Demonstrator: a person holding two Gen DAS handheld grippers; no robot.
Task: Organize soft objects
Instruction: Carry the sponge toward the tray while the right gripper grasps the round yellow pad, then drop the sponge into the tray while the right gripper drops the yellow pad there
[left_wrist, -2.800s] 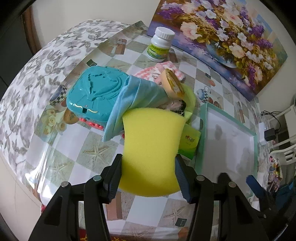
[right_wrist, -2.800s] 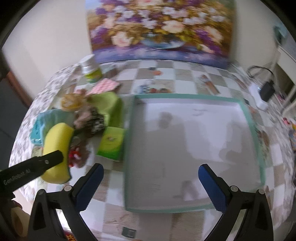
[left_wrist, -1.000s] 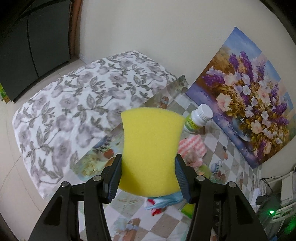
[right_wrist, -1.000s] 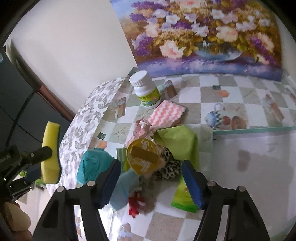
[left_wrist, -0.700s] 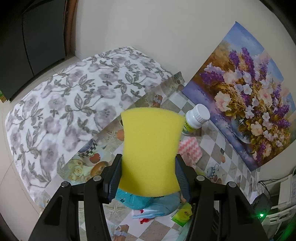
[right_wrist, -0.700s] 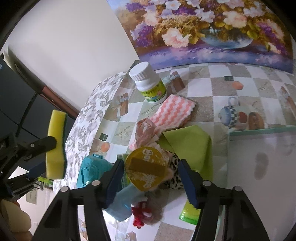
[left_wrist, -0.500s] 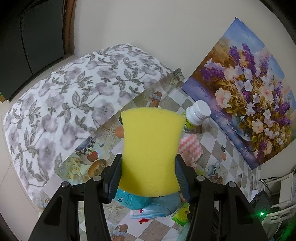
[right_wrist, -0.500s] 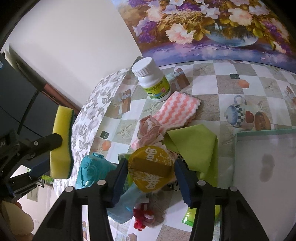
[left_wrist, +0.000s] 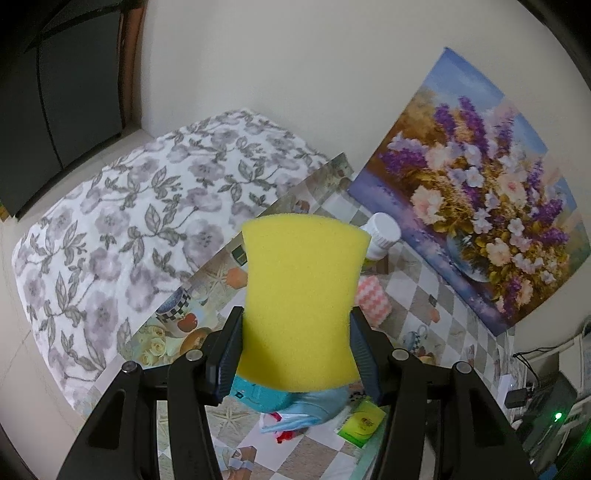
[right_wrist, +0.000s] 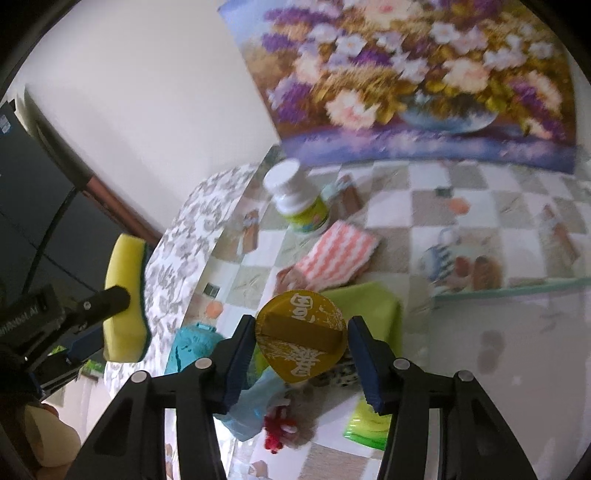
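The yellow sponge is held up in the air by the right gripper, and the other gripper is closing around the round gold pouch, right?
Not quite: the left gripper holds the yellow sponge up, as the left wrist view shows. The right gripper is the one around the round gold pouch.

Yellow sponge (left_wrist: 301, 306): thick waisted block with a thin green scouring layer on one face, held clear of the table, pinched at its narrow middle. Gold round cushion-like object (right_wrist: 301, 334) with white lettering: tilted on edge atop the pile. Pink-and-white striped cloth (right_wrist: 338, 254): flat, just beside a white bottle. Lime green cloth (right_wrist: 373, 308): folded, partly under the gold object. Teal plush item (right_wrist: 186, 349), light blue cloth (right_wrist: 255, 404) and small red-and-white toy (right_wrist: 279, 430): heaped together.
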